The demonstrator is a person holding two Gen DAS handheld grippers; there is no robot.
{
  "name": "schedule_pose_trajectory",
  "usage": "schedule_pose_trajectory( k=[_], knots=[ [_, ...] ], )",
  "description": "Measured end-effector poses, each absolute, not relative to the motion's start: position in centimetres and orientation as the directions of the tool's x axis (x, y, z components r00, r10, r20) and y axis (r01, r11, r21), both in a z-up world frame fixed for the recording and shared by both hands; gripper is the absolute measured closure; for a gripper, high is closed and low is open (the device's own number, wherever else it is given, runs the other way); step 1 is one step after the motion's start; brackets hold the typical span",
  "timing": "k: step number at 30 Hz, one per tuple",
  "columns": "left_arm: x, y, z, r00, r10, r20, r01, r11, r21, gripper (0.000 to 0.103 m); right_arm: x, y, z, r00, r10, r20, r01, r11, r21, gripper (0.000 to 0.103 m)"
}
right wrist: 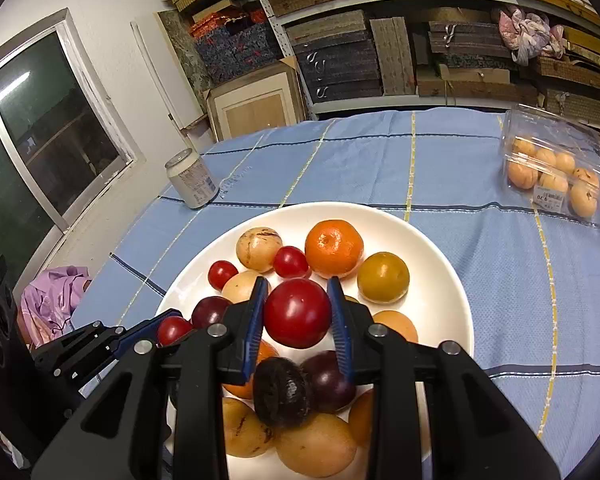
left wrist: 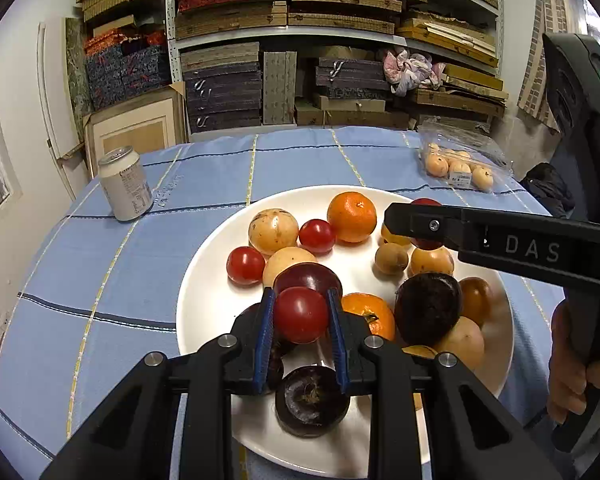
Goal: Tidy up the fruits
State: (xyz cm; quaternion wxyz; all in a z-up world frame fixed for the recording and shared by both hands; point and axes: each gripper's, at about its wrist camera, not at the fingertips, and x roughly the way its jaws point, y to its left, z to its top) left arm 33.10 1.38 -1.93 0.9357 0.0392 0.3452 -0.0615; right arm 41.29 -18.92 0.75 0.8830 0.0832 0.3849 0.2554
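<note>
Both jaws clamped on red fruit over the plate

The left gripper (left wrist: 301,316) pinches a small red tomato (left wrist: 300,315) between its blue pads; the right gripper (right wrist: 298,312) holds a larger red fruit (right wrist: 297,313). Beneath and ahead of both jaws, oranges, plums and yellow fruits crowd the white plate (left wrist: 204,300) on the blue-clothed worktop (left wrist: 300,160).

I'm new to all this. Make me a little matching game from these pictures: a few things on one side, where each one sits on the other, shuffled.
Things:
1. drink can
2. clear plastic box of fruit
3. orange
4. red tomato

Places:
A. between the left gripper's blue fingers
B. on the white plate, far side
C. on the blue tablecloth, far right
D. on the tablecloth, left of the plate

Pairs: 1-D, 2-C, 3-B, 4-A
</note>
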Motion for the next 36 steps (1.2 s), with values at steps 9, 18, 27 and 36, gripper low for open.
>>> schedule_pose_trajectory(
  k=[9, 18, 27, 36],
  knots=[
    [32.9, 1.0, -2.1, 0.764, -0.069, -0.642, 0.136, 0.989, 0.054, 0.077, 41.7, -18.9, -0.2, 0.566, 0.506, -0.651, -0.382, 0.861, 0.337, 0.073],
    [32.9, 0.7, -2.3, 0.760, -0.067, -0.646, 0.138, 0.989, 0.060, 0.074, 42.0, -18.6, -0.9, 0.561, 0.498, -0.661, -0.378, 0.865, 0.331, 0.072],
    [32.5, 1.3, -1.5, 0.778, -0.069, -0.624, 0.125, 0.991, 0.047, 0.040, 39.7, -20.7, 3.7, 0.659, 0.525, -0.539, -0.374, 0.850, 0.371, 0.048],
    [28.6, 5.8, 4.4, 0.862, -0.063, -0.503, 0.016, 0.995, -0.097, 0.012, 30.0, -24.1, 14.4, 0.809, 0.538, -0.237, -0.455, 0.828, 0.328, 0.021]
  ],
)
